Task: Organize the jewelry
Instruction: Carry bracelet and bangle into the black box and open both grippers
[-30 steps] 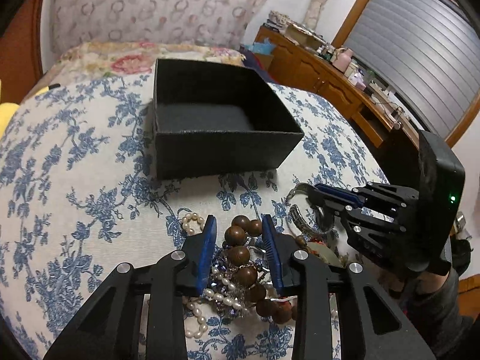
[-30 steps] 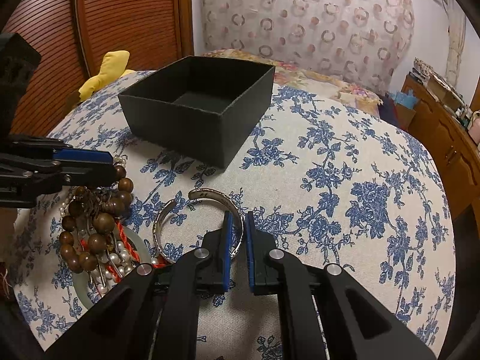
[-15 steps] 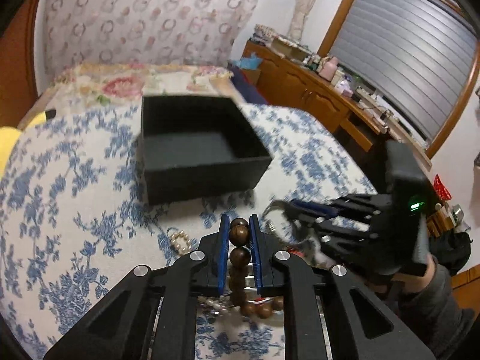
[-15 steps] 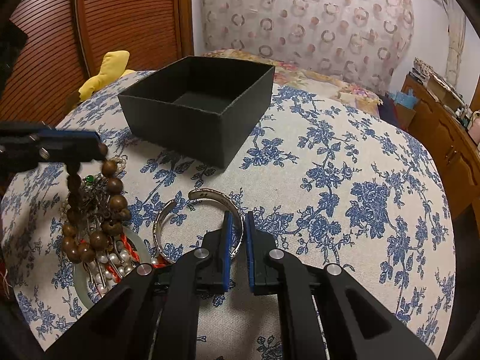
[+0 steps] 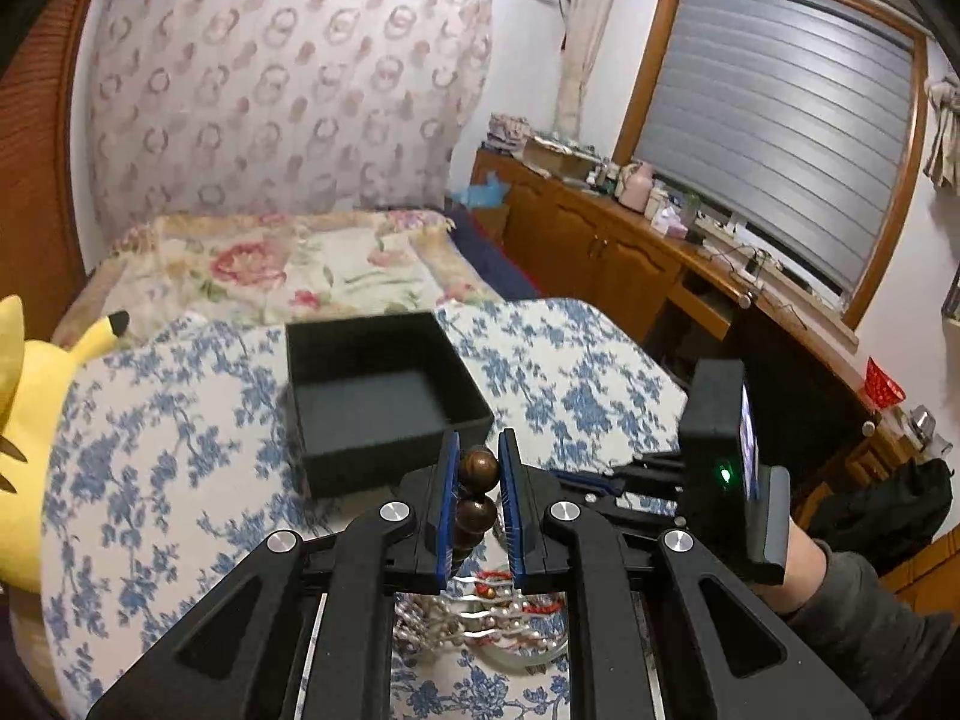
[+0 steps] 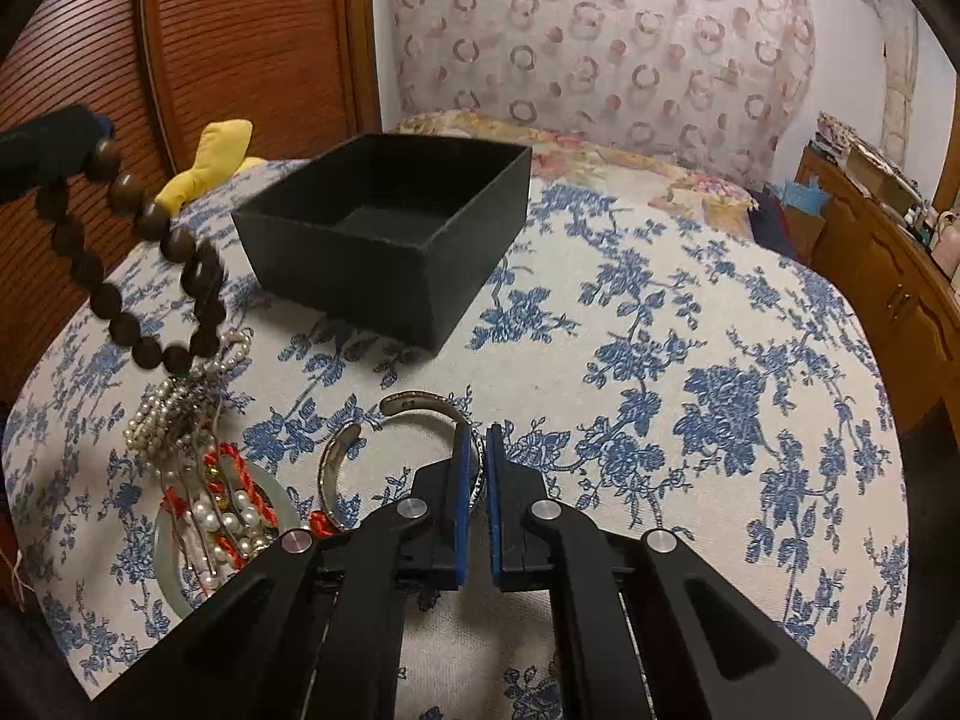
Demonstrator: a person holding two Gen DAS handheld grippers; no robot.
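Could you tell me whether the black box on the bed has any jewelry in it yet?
Empty. Both views show the black box open-topped with a bare dark floor; the wooden bead bracelet hangs outside it.

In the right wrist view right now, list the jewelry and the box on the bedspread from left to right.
Wooden bead bracelet hanging from the left gripper → pile of pearl strands and red cord → silver cuff bangle held by the right gripper; farther back, the black box.

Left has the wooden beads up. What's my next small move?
Probably carry the left hand-held gripper forward over the black box before releasing: the wooden bead bracelet hangs clear of the jewelry pile, beside the empty box.
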